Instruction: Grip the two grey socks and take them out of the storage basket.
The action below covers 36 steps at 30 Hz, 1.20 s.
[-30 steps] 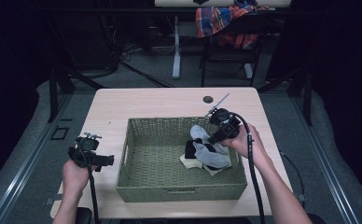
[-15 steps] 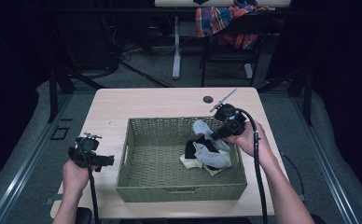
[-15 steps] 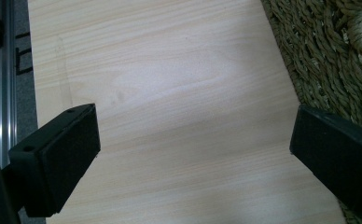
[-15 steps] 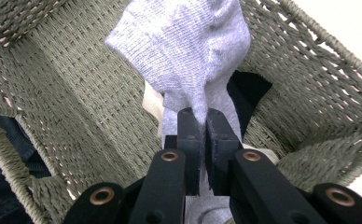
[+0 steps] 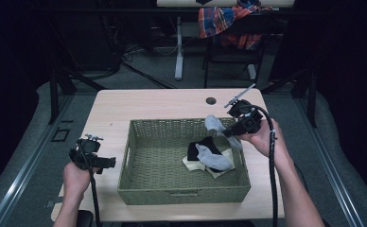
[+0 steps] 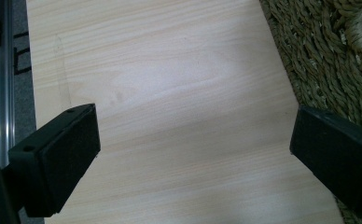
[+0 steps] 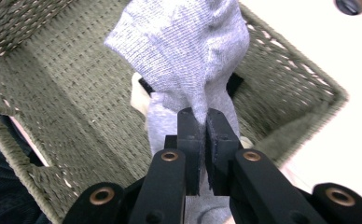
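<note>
One grey sock is pinched in the right gripper at frame centre, above the wicker basket; it must next be carried clear of the rim, while the left gripper is held open.

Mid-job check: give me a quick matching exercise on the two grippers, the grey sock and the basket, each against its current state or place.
Things:
1. left gripper
2. right gripper
3. grey sock
4. woven basket

States:
A. sits on the table with more socks inside
B. jaws open over bare tabletop
C. hangs pinched, lifted above the basket
D. jaws shut on fabric

Pairs: 1-B, 2-D, 3-C, 4-A
</note>
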Available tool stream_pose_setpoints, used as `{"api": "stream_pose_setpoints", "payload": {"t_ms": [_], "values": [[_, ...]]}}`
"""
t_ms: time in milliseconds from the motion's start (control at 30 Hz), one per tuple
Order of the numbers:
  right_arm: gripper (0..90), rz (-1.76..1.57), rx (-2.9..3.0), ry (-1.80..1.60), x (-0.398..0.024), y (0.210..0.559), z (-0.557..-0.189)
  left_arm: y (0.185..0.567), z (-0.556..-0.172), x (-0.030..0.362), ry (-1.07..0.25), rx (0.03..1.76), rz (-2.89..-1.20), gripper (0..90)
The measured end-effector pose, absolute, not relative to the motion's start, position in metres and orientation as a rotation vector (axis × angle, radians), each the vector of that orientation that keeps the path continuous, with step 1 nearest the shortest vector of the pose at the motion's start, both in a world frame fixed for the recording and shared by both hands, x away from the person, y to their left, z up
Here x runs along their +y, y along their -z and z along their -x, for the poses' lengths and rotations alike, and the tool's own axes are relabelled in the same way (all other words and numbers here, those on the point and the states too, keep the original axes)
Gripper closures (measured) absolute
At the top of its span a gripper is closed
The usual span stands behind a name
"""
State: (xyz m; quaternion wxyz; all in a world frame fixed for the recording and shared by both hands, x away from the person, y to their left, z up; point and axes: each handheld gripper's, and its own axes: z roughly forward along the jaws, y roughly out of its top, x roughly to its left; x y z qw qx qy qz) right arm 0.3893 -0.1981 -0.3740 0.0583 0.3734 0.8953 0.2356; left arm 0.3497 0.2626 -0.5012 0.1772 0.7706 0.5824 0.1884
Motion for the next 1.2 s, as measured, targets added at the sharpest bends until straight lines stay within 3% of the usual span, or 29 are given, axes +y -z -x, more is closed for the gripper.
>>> {"api": "stream_pose_setpoints", "payload": {"t_ms": [633, 1200], "values": [[86.3, -1.278, 2.593, -0.723, -0.253, 0.359, -0.386, 0.501, -0.350, 0.262, -0.536, 1.645, -2.181, 1.8], [86.3, -1.438, 2.496, -0.660, -0.298, 0.368, -0.392, 0.501, -0.350, 0.262, -0.537, 1.647, -2.178, 1.8]]}}
